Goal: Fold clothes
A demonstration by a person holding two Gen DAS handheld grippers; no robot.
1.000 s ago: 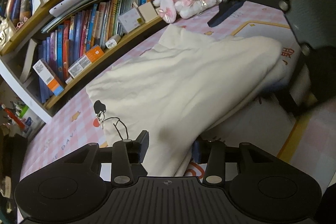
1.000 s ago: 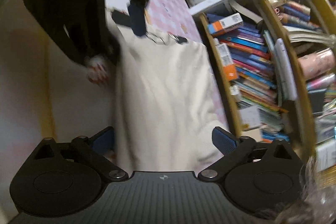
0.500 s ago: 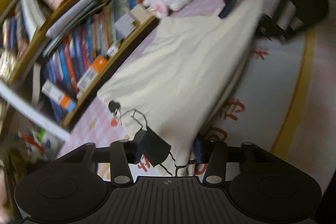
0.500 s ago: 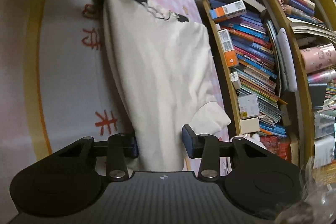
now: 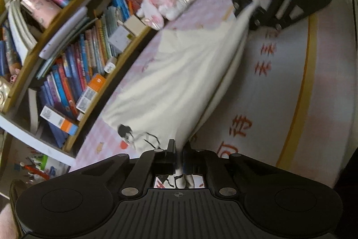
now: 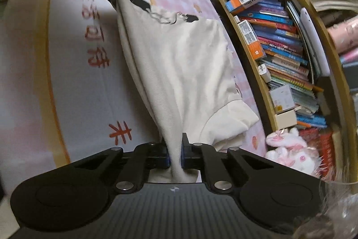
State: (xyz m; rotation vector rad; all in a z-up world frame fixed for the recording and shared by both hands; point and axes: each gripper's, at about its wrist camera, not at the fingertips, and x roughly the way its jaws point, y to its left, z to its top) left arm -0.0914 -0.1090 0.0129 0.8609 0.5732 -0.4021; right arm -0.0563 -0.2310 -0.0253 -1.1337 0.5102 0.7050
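Both tongs were apart a sec ago; now the left gripper [image 5: 179,153] & right gripper [image 6: 175,149] are clenched on opposite ends of the cream cotton sweatshirt [image 5: 179,77]. Its near edge is now lifted taut off the pink-checked printed mat [image 5: 279,82], the far side lying by the wooden bookshelf [image 5: 73,55].

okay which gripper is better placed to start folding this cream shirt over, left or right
Neither clearly: left gripper and right gripper are each shut on an end of the cream shirt; probably move together.

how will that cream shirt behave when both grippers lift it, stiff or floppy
Probably floppy: the cream shirt drapes in soft folds between the left gripper and right gripper. Likely light, since a thin pinched edge carries it. It may sag in the middle, so the loose sleeve could trail.
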